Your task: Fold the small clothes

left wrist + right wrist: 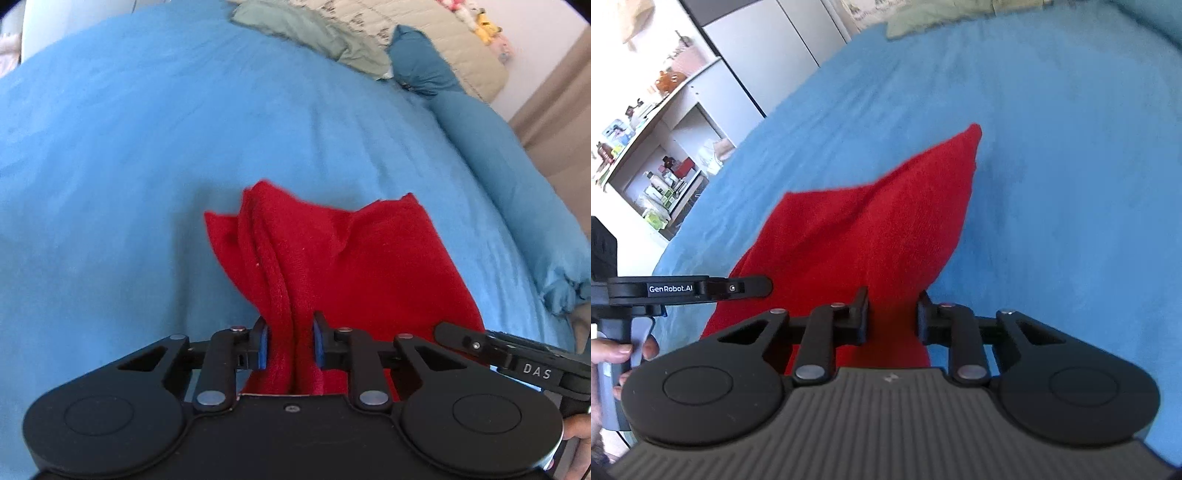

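Note:
A small red fleece cloth (347, 258) hangs over the blue bed cover (129, 166). My left gripper (290, 343) is shut on a bunched, folded edge of it, the blue pads pressing both sides. My right gripper (893, 317) is shut on another part of the same red cloth (871, 229), which stretches away from it to a pointed corner. The right gripper's tip shows at the right edge of the left wrist view (480, 343). The left gripper shows at the left of the right wrist view (701, 288). The cloth's lower part is hidden behind the grippers.
A grey-green garment (314, 33) and a beige quilt (443, 40) lie at the bed's far end, beside a teal pillow (424, 62). A white shelf unit with small items (665, 155) and a cabinet (768, 48) stand beyond the bed's left edge.

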`<state>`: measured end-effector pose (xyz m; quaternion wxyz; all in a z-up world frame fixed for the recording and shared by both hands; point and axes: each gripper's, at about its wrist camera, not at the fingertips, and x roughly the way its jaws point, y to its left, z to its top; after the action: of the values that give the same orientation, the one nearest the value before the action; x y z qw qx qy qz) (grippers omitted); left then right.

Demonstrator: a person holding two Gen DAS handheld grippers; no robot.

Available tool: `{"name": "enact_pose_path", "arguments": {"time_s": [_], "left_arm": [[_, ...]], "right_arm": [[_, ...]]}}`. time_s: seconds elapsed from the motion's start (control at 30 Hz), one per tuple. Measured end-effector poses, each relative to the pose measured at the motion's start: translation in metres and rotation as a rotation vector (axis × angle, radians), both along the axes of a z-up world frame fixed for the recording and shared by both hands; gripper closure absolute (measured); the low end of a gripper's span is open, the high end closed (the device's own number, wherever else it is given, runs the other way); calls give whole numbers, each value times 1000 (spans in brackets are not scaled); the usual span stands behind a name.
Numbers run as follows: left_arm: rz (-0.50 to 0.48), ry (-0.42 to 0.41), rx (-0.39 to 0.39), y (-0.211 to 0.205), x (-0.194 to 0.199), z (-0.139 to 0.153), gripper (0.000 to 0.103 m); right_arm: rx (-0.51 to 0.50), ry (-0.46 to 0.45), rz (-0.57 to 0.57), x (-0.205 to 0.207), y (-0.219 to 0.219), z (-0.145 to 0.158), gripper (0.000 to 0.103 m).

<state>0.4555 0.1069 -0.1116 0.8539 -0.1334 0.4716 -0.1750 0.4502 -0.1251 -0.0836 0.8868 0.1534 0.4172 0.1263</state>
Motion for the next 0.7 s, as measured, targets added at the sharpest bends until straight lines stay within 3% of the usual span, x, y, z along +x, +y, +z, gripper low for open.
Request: {"name": "enact_pose_path", "arguments": {"time_s": [0.2, 0.3, 0.43, 0.6, 0.67, 0.7], "left_arm": [[-61, -55, -54, -33, -65, 38, 79], [-96, -72, -48, -57, -103, 39, 79], [-119, -55, -59, -85, -137, 18, 78], [-98, -33, 28, -108, -150, -20, 78], [-80, -30, 26, -106, -148, -22, 74], [-68, -31, 24, -104, -148, -19, 71]], "right_arm": [[-54, -49, 19, -69, -30, 45, 64], [-50, -46, 3, -113, -50, 48, 64], [-54, -24, -38, -158, -75, 28, 64], [-42, 12, -94, -180, -91, -21, 63], [-23, 3, -97, -182, -98, -31, 60], [-20, 4, -104, -183, -101, -32, 54]]}}
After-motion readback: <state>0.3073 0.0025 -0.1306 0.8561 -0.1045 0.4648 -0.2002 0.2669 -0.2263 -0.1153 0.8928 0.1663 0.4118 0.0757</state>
